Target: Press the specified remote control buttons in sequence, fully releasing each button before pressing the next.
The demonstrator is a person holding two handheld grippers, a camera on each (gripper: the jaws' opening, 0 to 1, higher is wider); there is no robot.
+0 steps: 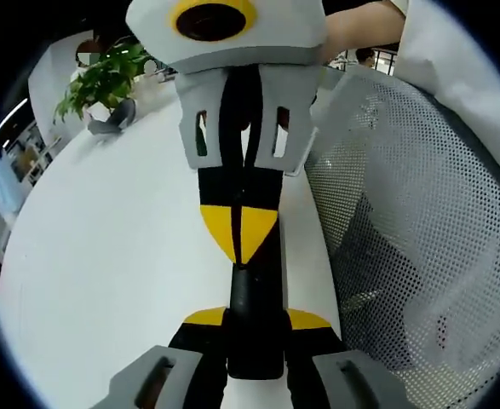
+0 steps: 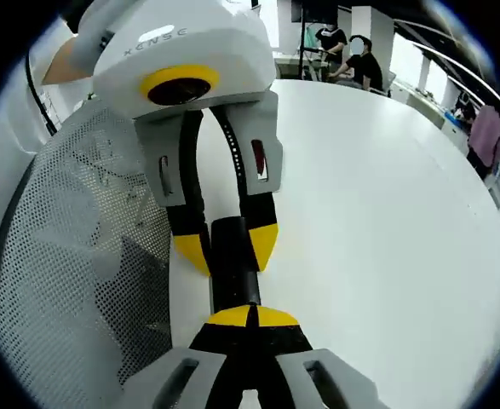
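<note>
Remote control (image 2: 232, 264) sits mid-frame, pinched by left gripper (image 2: 226, 247); right gripper (image 2: 250, 317), tips pressed together, should press straight down, then lift fully clear before next button.

Black remote (image 1: 254, 328), apparently gripper-held above table.
</note>
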